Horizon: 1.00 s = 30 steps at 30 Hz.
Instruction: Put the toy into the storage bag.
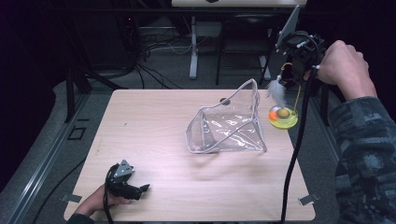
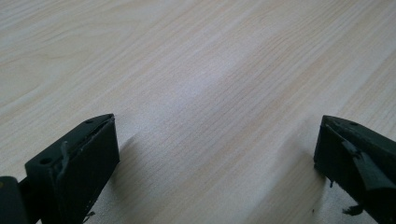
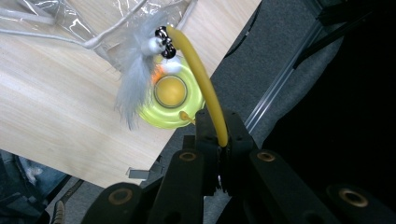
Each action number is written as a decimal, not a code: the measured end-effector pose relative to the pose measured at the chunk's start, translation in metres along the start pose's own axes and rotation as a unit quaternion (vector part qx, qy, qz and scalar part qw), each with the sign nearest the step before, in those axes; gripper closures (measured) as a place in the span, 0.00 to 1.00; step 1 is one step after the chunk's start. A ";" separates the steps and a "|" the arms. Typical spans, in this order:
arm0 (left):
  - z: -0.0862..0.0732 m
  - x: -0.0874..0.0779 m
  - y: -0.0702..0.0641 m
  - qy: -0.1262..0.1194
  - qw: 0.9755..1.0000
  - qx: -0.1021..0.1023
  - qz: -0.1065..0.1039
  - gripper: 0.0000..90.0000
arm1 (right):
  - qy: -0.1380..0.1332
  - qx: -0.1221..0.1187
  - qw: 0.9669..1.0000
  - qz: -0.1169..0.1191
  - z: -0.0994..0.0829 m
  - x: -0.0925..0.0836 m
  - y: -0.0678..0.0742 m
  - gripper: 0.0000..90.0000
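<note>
We have the cat toy [image 3: 170,93] lifted over the table's [image 1: 154,121] far right edge: its yellow wand [image 3: 201,79] is pinched in our right claw [image 3: 219,140], with the grey feather [image 3: 133,74] and lime-green ball dish dangling just beside the clear plastic pouch [image 1: 229,126]. Our left claw [image 2: 215,154] rests on the near left of the table, jaws wide apart and empty. We judge the toy is bound for the pouch; next it must swing toward the opening.

Matt pale wood table [image 1: 154,186]; glossy clear plastic pouch [image 1: 226,128]; soft grey feather [image 3: 133,74].
</note>
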<state>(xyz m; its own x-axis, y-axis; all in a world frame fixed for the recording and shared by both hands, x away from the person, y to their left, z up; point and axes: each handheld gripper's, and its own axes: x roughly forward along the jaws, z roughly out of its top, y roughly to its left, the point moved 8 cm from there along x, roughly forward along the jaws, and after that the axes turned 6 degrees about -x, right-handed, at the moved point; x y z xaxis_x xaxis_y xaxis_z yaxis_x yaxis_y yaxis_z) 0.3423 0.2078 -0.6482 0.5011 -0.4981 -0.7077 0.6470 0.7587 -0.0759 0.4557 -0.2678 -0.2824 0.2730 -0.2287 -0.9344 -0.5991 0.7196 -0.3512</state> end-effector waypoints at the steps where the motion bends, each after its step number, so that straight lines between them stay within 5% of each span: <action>1: 0.000 0.000 0.000 0.000 1.000 0.000 0.000 0.00 | -0.003 0.001 1.000 -0.001 0.001 -0.002 0.000 0.97; 30: 0.000 0.000 0.000 0.000 1.000 0.000 0.000 0.00 | -0.045 -0.011 0.999 -0.018 0.025 -0.066 0.007 0.97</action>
<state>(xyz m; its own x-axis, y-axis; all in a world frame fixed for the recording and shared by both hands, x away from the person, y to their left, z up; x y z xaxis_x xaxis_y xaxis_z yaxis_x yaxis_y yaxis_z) 0.3423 0.2078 -0.6482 0.5008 -0.4982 -0.7078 0.6470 0.7587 -0.0763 0.4518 -0.2312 -0.2219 0.3604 -0.1928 -0.9127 -0.6042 0.6971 -0.3859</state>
